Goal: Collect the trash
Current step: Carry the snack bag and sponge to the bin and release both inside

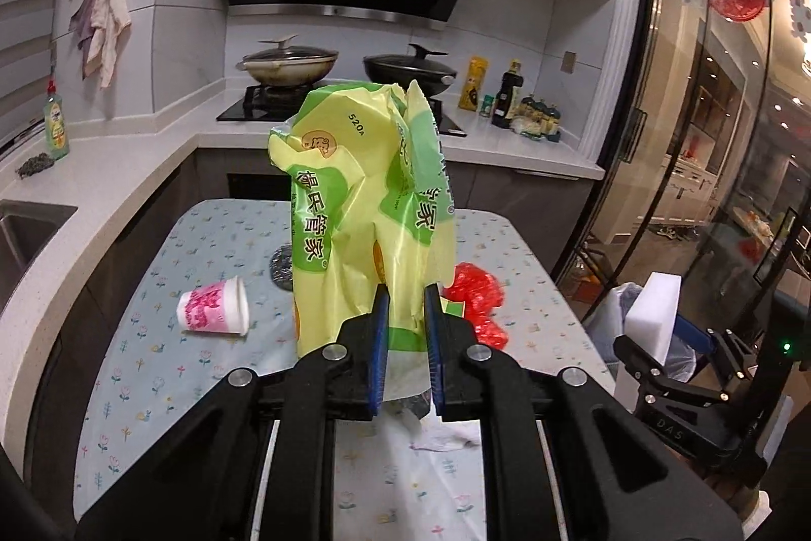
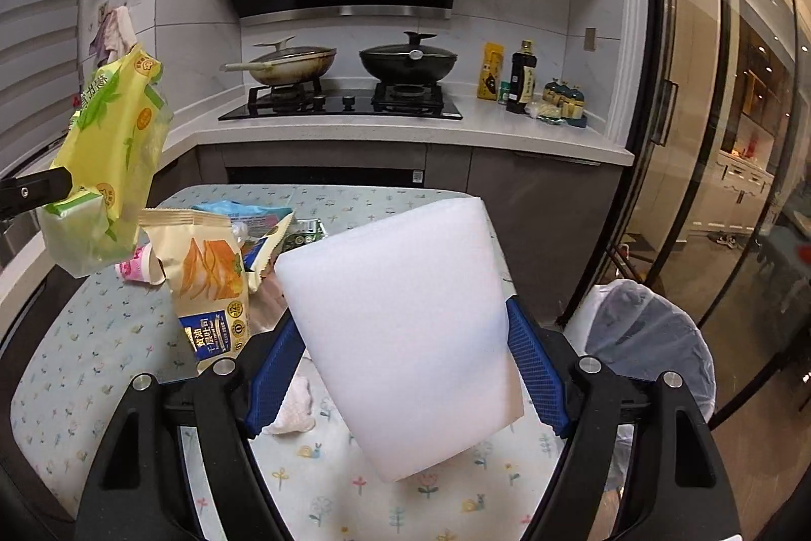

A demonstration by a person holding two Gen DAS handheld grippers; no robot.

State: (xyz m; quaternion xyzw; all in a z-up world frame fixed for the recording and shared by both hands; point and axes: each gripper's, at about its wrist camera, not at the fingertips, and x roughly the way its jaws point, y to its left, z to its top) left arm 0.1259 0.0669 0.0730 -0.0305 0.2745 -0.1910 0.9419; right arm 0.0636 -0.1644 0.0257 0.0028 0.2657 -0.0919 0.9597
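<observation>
Gripping yellow-green bag point(image 1: 355, 206), printed "520", left gripper point(image 1: 406, 302) clamped on its lower end, above table point(image 1: 152, 338). Right gripper point(image 2: 405, 353) pinches white foam block point(image 2: 405, 328); bin point(image 2: 654, 338) to its right, pink cup point(image 1: 215, 305) left of the bag.

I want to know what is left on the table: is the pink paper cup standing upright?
No: the pink paper cup lies on its side on the table, its mouth facing right.

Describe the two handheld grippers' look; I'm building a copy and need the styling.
The left gripper and right gripper match: black angular linkage arms with round silver pivot bolts, and two flat fingers faced with blue ribbed pads. In the left wrist view the right gripper's body shows faint "DAS" lettering and a small green light.
</observation>
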